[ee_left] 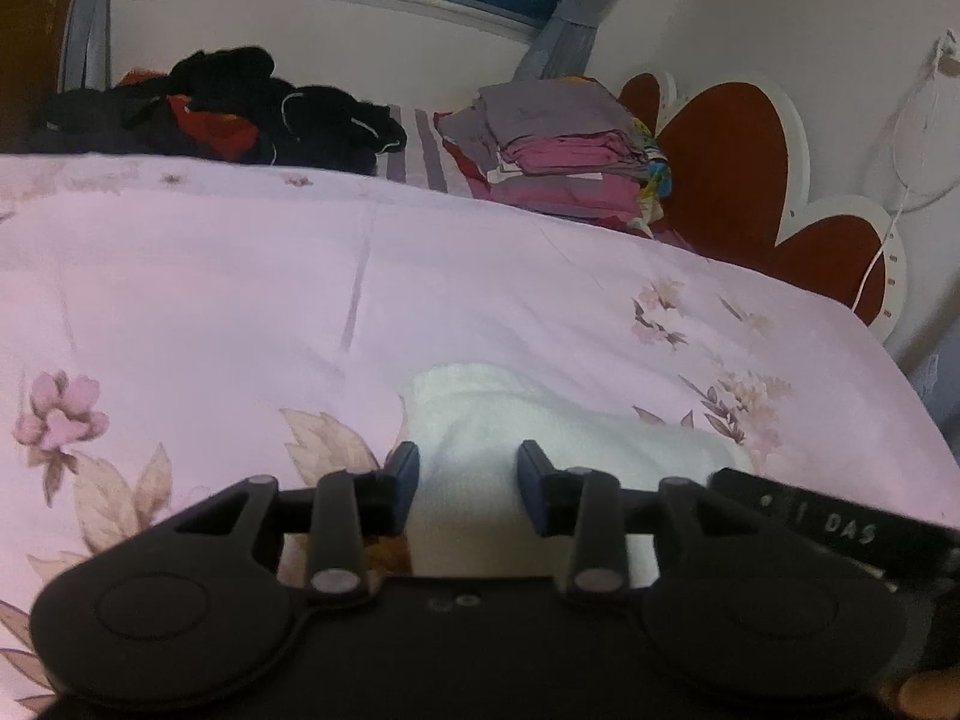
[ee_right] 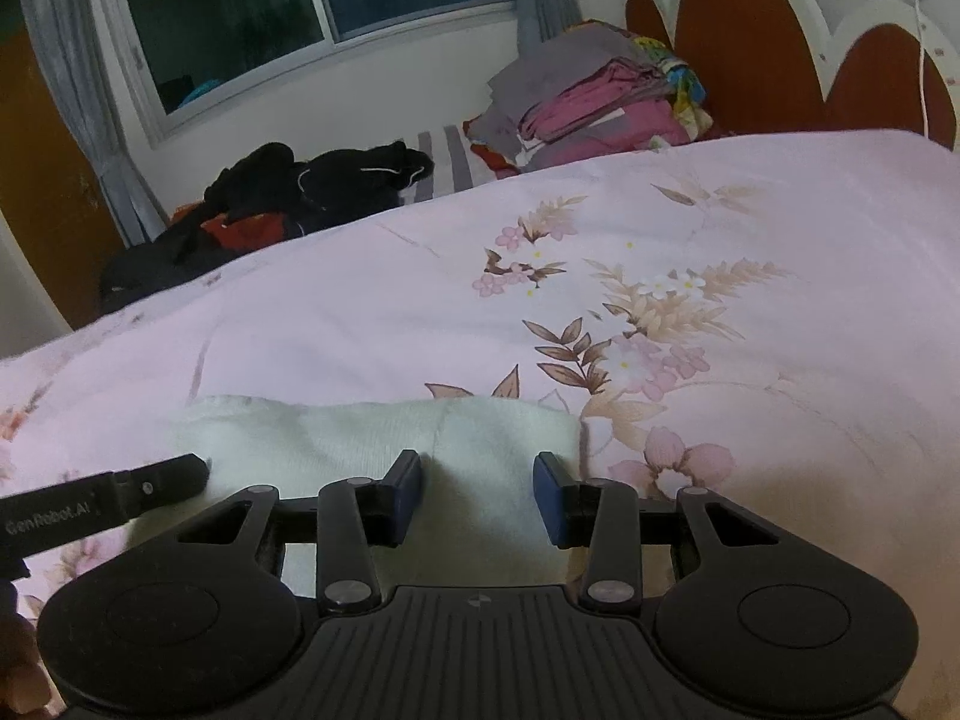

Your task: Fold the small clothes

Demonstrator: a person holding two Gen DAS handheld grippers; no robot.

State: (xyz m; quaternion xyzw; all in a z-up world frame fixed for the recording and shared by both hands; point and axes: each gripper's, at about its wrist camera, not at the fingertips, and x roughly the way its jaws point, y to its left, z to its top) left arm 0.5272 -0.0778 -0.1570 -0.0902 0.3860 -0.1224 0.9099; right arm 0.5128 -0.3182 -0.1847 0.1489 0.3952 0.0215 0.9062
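A small white ribbed knit garment (ee_right: 384,450) lies flat on a pink quilt printed with flowers and brown leaves (ee_right: 690,312), near the quilt's front edge. The right gripper (ee_right: 478,495) is over the garment's right end, its blue-padded fingers (ee_right: 549,495) spread apart with white cloth showing between them and nothing pinched. The left gripper (ee_left: 468,489) is over the garment's other end (ee_left: 480,420), its blue pads (ee_left: 403,480) likewise parted on either side of the white fabric, released. Each tool's black body shows at the edge of the other's view. Beyond the quilt, against the wall under a dark window (ee_right: 288,6), sits a heap of black and red clothes (ee_left: 240,108); beside it a folded stack of grey and pink fabric (ee_left: 558,138) lies near a red-and-white scalloped headboard (ee_left: 720,156)
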